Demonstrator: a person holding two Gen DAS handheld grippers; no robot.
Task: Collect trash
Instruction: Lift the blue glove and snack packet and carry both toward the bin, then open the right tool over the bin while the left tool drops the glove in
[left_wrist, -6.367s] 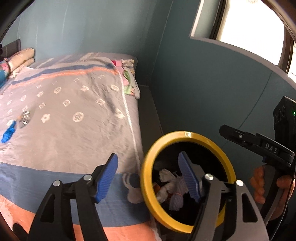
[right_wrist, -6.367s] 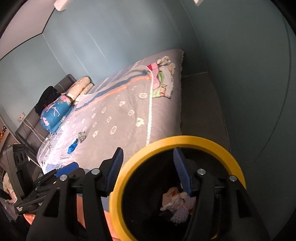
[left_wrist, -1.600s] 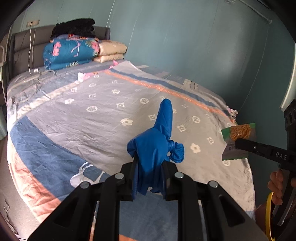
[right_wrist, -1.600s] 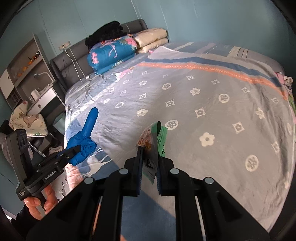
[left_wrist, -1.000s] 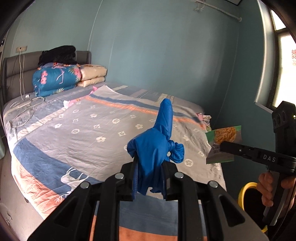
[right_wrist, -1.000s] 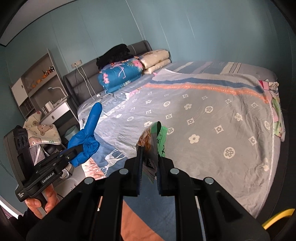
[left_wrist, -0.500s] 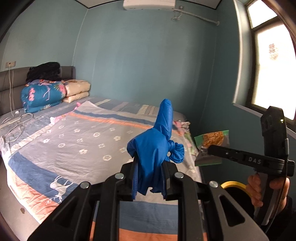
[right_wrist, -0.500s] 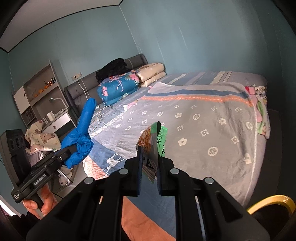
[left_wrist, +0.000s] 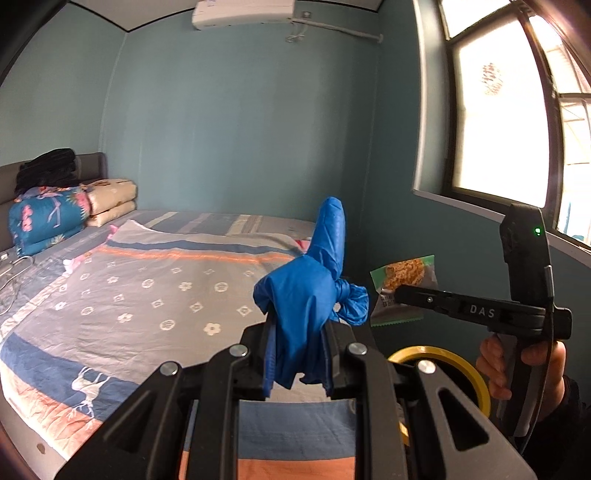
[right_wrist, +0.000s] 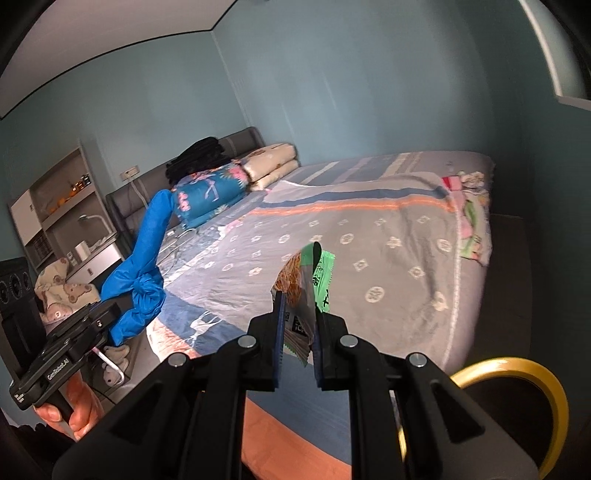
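The left gripper (left_wrist: 298, 354) is clamping a knotted blue glove (left_wrist: 310, 295), holding it up above the bed (left_wrist: 147, 295). The right gripper (right_wrist: 298, 350) is pinching a green snack wrapper (right_wrist: 306, 291), also held over the bed. A yellow-rimmed bin (right_wrist: 524, 373) is sitting low beside the bed, below both grippers.

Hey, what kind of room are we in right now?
Most likely a home bedroom: a large bed with a grey, blue and orange patterned sheet, folded floral quilts stacked by the padded grey headboard, and a white wall-mounted air conditioner above teal walls.
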